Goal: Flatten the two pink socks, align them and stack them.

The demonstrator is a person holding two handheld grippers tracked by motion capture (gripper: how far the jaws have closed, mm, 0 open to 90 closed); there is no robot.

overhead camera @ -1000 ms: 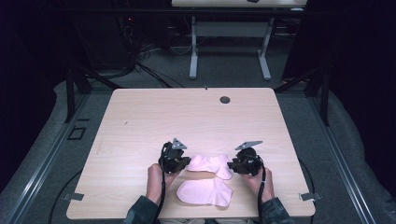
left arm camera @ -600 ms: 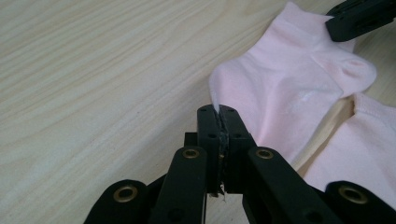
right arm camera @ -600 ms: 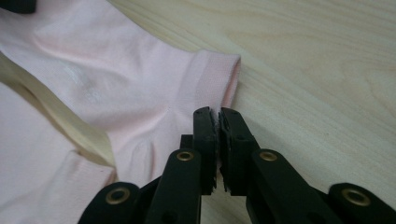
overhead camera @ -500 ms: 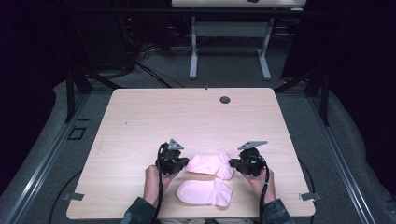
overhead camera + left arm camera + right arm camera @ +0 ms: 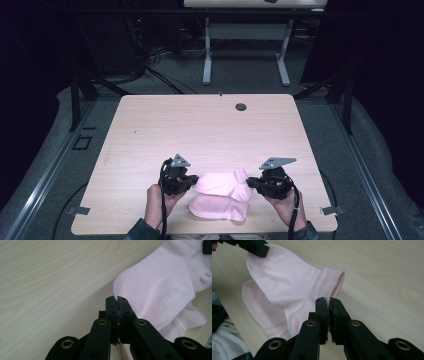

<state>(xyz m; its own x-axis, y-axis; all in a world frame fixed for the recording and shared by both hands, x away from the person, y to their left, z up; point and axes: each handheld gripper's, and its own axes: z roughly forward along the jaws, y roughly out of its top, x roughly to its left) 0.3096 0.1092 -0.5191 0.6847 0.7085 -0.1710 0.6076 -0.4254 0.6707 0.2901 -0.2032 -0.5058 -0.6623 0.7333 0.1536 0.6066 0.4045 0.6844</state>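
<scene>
Two pale pink ankle socks lie near the table's front edge. The upper sock (image 5: pixel 222 181) hangs stretched between both grippers. My left gripper (image 5: pixel 192 182) is shut on its toe edge, and the cloth (image 5: pixel 160 285) shows pinched between the black pads (image 5: pixel 111 307). My right gripper (image 5: pixel 252 184) is shut on its heel just below the cuff (image 5: pixel 334 280). The lower sock (image 5: pixel 217 208) lies flat on the wood under it, and its edge peeks out below the held sock (image 5: pixel 186 320) (image 5: pixel 258 307). In the right gripper view the left gripper's jaw tips reach in at the top left.
The light wooden table (image 5: pixel 150 130) has a small round grommet hole (image 5: pixel 241 106) near its far edge. Beyond it stands another table's white frame (image 5: pixel 207 55), with cables on the grey floor (image 5: pixel 150 75). A person's hands (image 5: pixel 157 200) hold both grippers at the near edge.
Both grippers have drawn back toward the near edge and moved slightly apart. The upper sock has come up off the lower one and is now stretched between them.
</scene>
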